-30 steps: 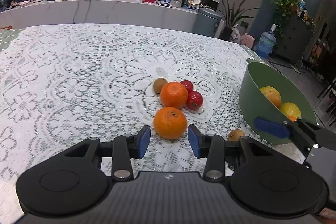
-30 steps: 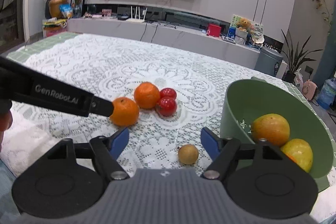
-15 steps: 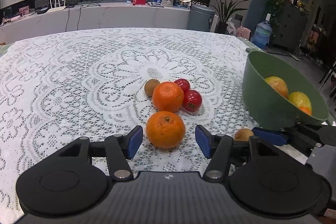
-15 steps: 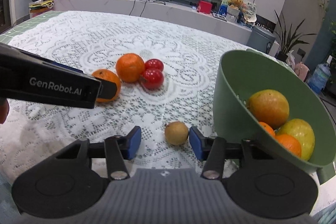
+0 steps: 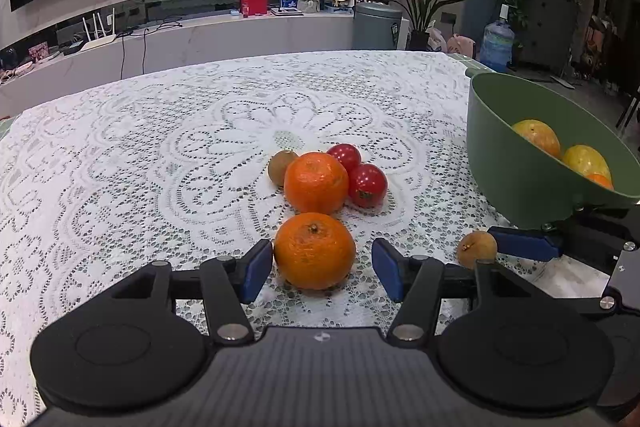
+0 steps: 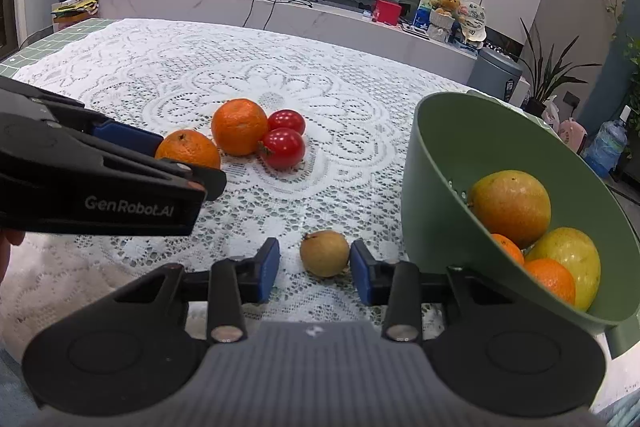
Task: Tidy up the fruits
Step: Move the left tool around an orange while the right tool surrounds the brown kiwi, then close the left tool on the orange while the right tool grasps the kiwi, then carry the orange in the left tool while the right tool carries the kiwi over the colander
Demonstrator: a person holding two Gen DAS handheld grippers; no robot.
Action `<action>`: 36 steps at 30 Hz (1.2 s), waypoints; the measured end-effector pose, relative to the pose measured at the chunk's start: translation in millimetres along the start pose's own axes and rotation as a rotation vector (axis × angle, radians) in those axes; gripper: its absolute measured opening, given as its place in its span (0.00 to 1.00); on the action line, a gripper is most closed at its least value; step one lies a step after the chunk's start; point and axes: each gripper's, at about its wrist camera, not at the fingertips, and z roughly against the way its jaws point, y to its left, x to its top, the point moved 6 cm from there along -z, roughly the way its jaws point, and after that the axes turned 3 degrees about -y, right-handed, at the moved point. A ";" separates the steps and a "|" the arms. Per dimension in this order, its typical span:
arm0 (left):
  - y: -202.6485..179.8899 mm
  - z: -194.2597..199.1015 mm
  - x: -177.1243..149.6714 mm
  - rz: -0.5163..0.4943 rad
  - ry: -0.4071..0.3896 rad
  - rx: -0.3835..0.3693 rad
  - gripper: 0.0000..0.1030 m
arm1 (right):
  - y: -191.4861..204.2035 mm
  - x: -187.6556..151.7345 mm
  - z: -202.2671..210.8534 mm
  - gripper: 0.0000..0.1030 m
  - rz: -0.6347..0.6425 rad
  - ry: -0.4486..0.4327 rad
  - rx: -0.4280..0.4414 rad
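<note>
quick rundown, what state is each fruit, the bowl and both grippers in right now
left hand-held gripper: open, straddling the near orange
near round orange: on the lace cloth, not gripped
right hand-held gripper: closing, pads not yet pressing
small brown round fruit: on the cloth between the right jaws
far orange: on the cloth
two red tomatoes: beside the far orange
green plastic bowl: tilted, holding fruit

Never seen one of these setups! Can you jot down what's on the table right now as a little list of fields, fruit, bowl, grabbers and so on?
Surface: white lace tablecloth
Loose fruit: two oranges, two red tomatoes, two small brown fruits
Green bowl: holds yellow-orange fruits and oranges
Left gripper: jaws either side of the near orange, a gap on one side
Right gripper: jaws closing around a small brown fruit, not yet clamped
</note>
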 end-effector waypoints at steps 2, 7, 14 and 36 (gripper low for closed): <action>0.8 -1.3 0.2 0.000 0.000 -0.001 0.62 | 0.2 -0.2 -0.2 0.31 0.004 -0.001 0.003; 3.8 -4.9 2.3 0.012 0.003 -0.008 0.52 | 1.4 -0.4 0.3 0.27 0.017 -0.004 0.002; 4.7 -2.2 2.3 0.016 0.001 -0.018 0.51 | 1.2 0.2 0.9 0.23 0.023 0.000 0.001; -13.7 51.3 20.6 0.064 -0.066 -0.110 0.51 | -10.9 22.5 75.2 0.23 -0.011 -0.148 0.059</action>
